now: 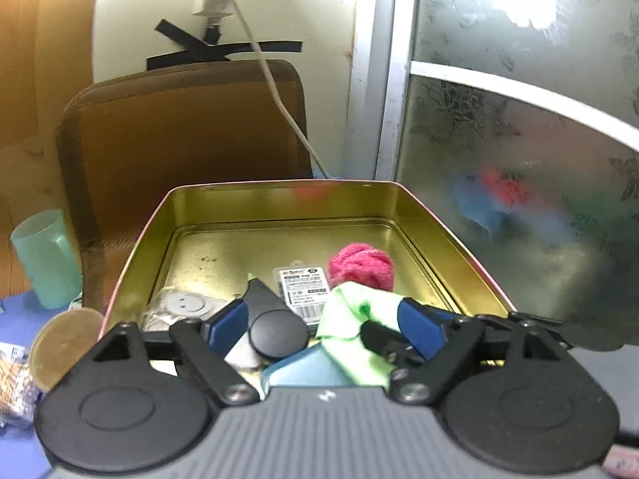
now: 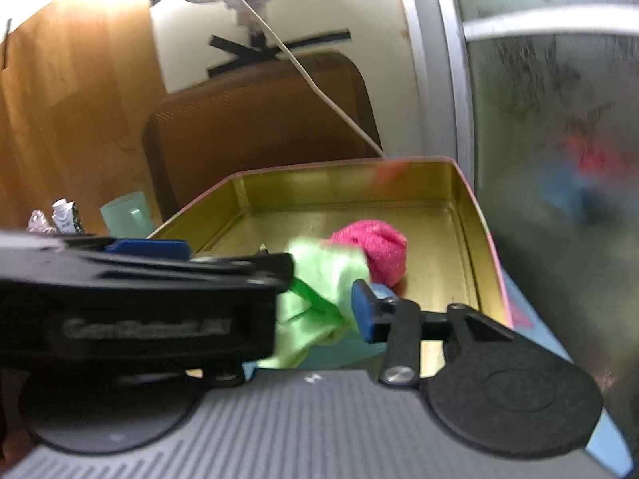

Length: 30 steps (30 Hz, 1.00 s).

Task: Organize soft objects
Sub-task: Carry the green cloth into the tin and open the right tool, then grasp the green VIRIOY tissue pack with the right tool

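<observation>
A gold metal tin [image 1: 279, 199] stands open in front of both grippers; it also shows in the right wrist view [image 2: 339, 183]. Inside lie a rolled pink cloth [image 1: 361, 265] [image 2: 375, 249], a light green cloth [image 1: 351, 319] [image 2: 319, 291], a barcoded packet [image 1: 305, 293], a black round object [image 1: 277, 333] and a smiley-face item [image 1: 183, 305]. My left gripper [image 1: 323, 329] is open over the tin's near end, the green cloth by its right finger. My right gripper [image 2: 319, 303] has the green cloth between its fingers; the left gripper's body hides its left finger.
A brown chair back [image 1: 179, 127] stands behind the tin, with a white cable [image 1: 279, 95] hanging over it. A frosted glass door [image 1: 519, 139] is at the right. A teal cup [image 1: 44, 259], a gold round lid [image 1: 60, 343] and a packet lie at the left.
</observation>
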Available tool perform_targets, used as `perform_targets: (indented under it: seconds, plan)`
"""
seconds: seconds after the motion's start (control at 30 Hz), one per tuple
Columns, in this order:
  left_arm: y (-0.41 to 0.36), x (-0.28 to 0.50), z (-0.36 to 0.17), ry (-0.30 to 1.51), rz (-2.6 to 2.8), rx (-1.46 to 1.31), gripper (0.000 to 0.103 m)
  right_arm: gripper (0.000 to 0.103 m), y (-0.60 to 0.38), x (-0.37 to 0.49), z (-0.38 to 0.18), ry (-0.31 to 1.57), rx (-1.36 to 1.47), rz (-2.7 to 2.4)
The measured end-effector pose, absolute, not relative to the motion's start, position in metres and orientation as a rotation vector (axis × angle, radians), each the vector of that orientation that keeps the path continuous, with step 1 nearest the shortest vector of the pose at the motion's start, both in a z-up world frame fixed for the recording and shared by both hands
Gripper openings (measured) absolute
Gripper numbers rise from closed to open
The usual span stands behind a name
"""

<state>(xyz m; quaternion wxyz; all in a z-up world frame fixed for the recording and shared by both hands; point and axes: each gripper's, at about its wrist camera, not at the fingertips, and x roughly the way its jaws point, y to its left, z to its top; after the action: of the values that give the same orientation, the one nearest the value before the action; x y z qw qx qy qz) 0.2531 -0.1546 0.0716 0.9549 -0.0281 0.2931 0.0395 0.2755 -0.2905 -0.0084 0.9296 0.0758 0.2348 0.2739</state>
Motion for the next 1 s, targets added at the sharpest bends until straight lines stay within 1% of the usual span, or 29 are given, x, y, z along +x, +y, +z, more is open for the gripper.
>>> perform_targets:
  seconds: [0.03, 0.07, 0.13, 0.27, 0.33, 0.53, 0.7, 0.77, 0.8, 0.83, 0.87, 0.9, 1.0]
  plan:
    - [-0.15, 0.247, 0.075, 0.581, 0.076, -0.063, 0.086, 0.047, -0.292, 0.272, -0.008, 0.471, 0.16, 0.552]
    - [-0.146, 0.236, 0.079, 0.555, 0.073, -0.066, 0.087, 0.051, -0.293, 0.267, -0.008, 0.454, 0.165, 0.541]
    - [-0.137, 0.218, 0.085, 0.494, 0.082, -0.068, 0.094, 0.058, -0.295, 0.258, -0.003, 0.404, 0.187, 0.503]
    - [-0.104, 0.162, 0.082, 0.439, 0.126, -0.088, 0.094, 0.06, -0.289, 0.225, 0.004, 0.245, 0.167, 0.473]
    - [-0.084, 0.133, 0.076, 0.434, 0.169, -0.083, 0.094, 0.06, -0.272, 0.211, 0.003, 0.226, 0.153, 0.514]
    - [0.003, 0.051, 0.037, 0.556, 0.433, -0.092, 0.091, 0.06, -0.183, 0.168, -0.004, 0.273, 0.047, 0.805]
    - [0.071, -0.003, 0.018, 0.643, 0.678, -0.079, 0.09, 0.06, -0.095, 0.141, -0.028, 0.453, -0.015, 1.008]
    - [0.097, -0.017, 0.009, 0.687, 0.763, -0.073, 0.088, 0.06, -0.067, 0.135, -0.036, 0.509, -0.05, 1.036]
    - [0.108, -0.025, 0.007, 0.678, 0.779, -0.084, 0.094, 0.059, -0.055, 0.133, -0.039, 0.535, -0.074, 1.052]
    - [0.118, -0.034, 0.007, 0.67, 0.791, -0.108, 0.094, 0.059, -0.044, 0.132, -0.04, 0.556, -0.092, 1.063]
    - [0.127, -0.04, 0.007, 0.664, 0.802, -0.144, 0.094, 0.061, -0.035, 0.129, -0.039, 0.542, -0.116, 1.058]
    - [0.135, -0.044, 0.008, 0.659, 0.818, -0.178, 0.094, 0.06, -0.028, 0.125, -0.036, 0.531, -0.15, 1.06]
    - [0.145, -0.041, 0.009, 0.656, 0.844, -0.208, 0.095, 0.061, -0.013, 0.122, -0.032, 0.532, -0.186, 1.063]
